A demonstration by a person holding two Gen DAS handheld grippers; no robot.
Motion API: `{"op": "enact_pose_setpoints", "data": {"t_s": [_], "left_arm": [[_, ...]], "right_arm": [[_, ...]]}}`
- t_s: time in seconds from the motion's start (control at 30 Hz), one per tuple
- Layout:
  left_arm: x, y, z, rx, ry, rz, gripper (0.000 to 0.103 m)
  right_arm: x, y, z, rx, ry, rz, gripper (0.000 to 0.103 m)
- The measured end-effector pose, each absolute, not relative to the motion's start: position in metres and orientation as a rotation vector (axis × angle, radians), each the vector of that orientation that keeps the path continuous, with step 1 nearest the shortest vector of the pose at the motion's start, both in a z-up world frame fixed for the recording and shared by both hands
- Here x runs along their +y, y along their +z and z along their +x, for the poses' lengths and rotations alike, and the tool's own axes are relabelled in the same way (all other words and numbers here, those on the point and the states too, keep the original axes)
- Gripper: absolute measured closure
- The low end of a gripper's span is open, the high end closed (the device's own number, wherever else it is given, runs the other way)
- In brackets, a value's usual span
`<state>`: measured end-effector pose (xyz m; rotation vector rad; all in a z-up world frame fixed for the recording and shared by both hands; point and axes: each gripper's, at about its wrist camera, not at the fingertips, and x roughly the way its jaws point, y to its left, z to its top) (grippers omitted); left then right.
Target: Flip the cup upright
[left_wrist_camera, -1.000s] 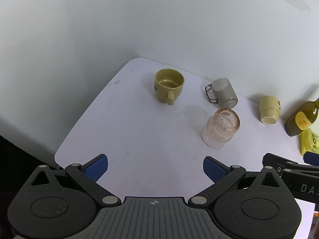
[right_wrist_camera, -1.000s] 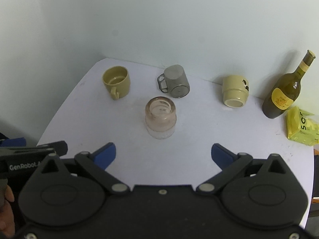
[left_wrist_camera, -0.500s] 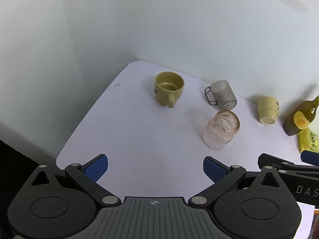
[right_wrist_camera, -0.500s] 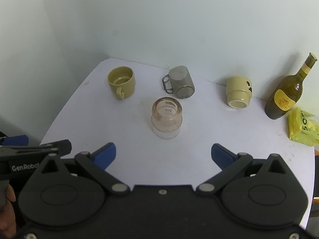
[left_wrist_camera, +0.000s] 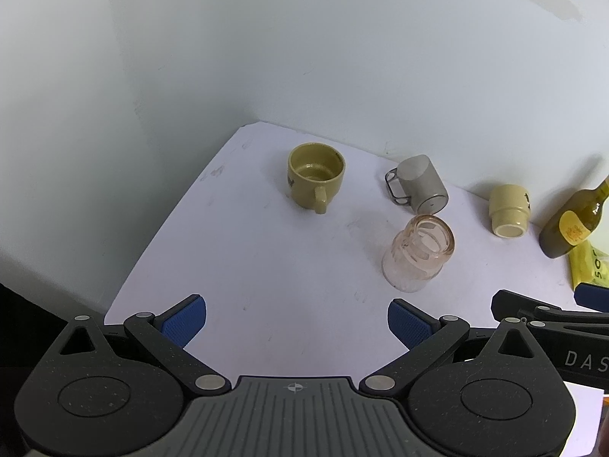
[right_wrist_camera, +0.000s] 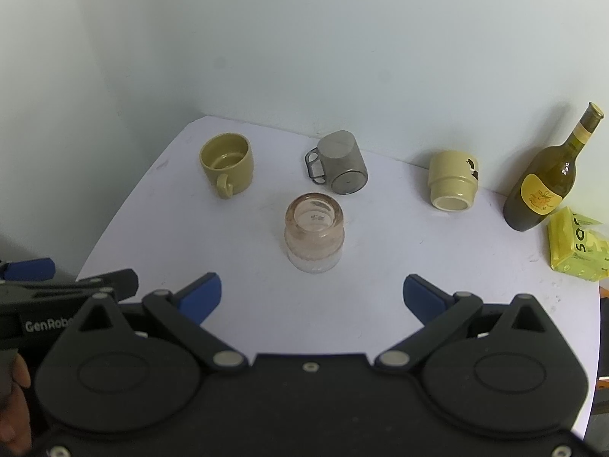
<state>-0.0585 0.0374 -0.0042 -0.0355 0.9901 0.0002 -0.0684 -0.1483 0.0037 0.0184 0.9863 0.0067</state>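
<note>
A pink glass cup (right_wrist_camera: 314, 233) stands upside down mid-table; it also shows in the left wrist view (left_wrist_camera: 418, 253). A grey metal mug (right_wrist_camera: 340, 168) (left_wrist_camera: 416, 184) and a cream cup (right_wrist_camera: 453, 181) (left_wrist_camera: 509, 210) stand upside down behind it. An olive mug (right_wrist_camera: 227, 166) (left_wrist_camera: 315, 176) stands upright at the far left. My right gripper (right_wrist_camera: 312, 297) is open and empty, just short of the pink cup. My left gripper (left_wrist_camera: 297, 321) is open and empty near the table's front edge, left of the pink cup.
A green wine bottle (right_wrist_camera: 548, 179) (left_wrist_camera: 571, 224) and a yellow packet (right_wrist_camera: 576, 245) (left_wrist_camera: 590, 268) sit at the right. The white table (right_wrist_camera: 380, 251) meets white walls at the back and left. Its front edge curves near the grippers.
Both grippers have drawn back and risen a little, so the cups sit lower and smaller in view. Nothing on the table moved; both grippers stay open.
</note>
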Motion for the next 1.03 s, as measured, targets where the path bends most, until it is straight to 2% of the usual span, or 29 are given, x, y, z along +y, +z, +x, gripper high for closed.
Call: {"op": "enact_pose_setpoints", "data": {"t_s": [1.03], "left_arm": [[0.025, -0.008, -0.041, 1.009, -0.004, -0.004, 0.000]], "right_arm": [[-0.162, -0.005, -0.053, 1.009, -0.010, 0.036, 0.000]]}}
